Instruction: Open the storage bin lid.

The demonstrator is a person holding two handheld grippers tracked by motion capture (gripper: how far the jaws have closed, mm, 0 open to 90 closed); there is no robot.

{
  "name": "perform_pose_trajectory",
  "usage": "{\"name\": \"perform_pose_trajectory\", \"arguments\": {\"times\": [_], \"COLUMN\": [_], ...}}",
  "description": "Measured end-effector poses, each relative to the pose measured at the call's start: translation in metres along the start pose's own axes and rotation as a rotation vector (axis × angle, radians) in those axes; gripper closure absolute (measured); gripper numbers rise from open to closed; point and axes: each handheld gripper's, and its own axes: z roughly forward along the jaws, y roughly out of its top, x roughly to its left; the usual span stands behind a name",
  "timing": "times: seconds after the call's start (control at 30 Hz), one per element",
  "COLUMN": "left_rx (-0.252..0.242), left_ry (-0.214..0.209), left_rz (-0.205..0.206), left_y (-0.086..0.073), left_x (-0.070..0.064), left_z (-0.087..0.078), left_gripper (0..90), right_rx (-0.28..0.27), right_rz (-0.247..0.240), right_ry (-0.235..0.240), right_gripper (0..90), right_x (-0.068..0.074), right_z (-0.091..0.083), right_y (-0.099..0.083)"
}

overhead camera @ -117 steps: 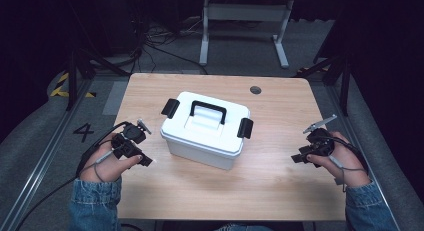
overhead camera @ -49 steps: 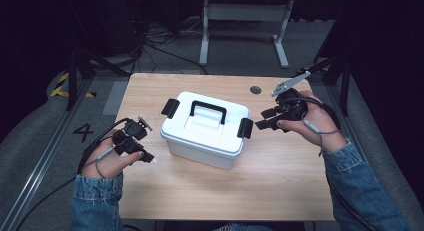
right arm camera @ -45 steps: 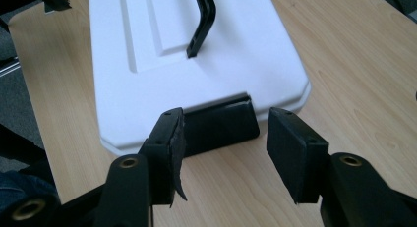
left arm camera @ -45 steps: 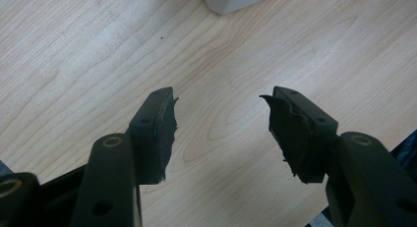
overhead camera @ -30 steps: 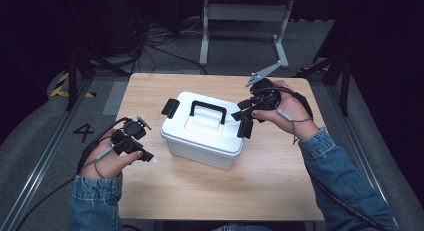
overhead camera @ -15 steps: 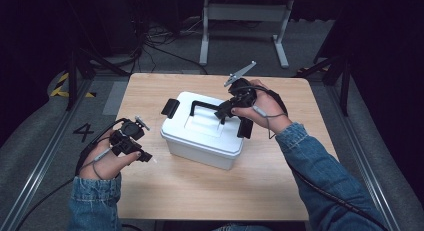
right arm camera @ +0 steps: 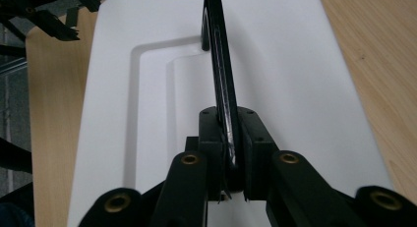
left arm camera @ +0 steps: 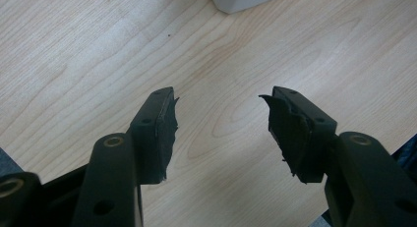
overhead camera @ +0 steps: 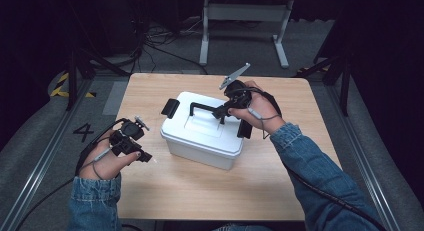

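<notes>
Step in hand: judged from the grip, lifting the white storage box [overhead camera: 204,132] by its black carry handle [right arm camera: 220,65]
Right gripper [overhead camera: 223,110]: jaws closed on the handle's near end, the bar pinched between the pads
Advice: raise straight and slowly; an off-centre hold may tip the box
Left gripper [left arm camera: 219,124]: jaws wide, holding nothing, near the table's left edge, free to steady a side
Box: mid-table, lid on, black side latches [overhead camera: 170,107] closed
Surface: pale wood-grain table [overhead camera: 200,191]
Room: dark; floor cables, a grey metal stand [overhead camera: 245,21] beyond the far edge
</notes>
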Motion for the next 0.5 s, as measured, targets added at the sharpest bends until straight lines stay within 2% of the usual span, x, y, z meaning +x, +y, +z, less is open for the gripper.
{"name": "perform_pose_trajectory", "arguments": {"times": [0.17, 0.3, 0.5], "left_rx": [0.005, 0.002, -0.003], "left_ry": [0.004, 0.002, -0.001], "left_rz": [0.011, -0.002, -0.001], "left_y": [0.0009, 0.0002, 0.0001], "left_x": [-0.0001, -0.0002, 0.0001], "left_z": [0.0000, -0.0002, 0.0000], "left_gripper": [44.7, 44.7, 44.7], "right_rx": [0.008, 0.008, 0.005], "right_rz": [-0.017, -0.028, -0.047], "right_ry": [0.001, 0.001, -0.003], "right_gripper": [83.8, 84.0, 84.4], "right_x": [0.0033, 0.0037, 0.0058], "right_z": [-0.0001, -0.0002, -0.0011], "right_y": [0.0010, 0.0011, 0.0026]}}
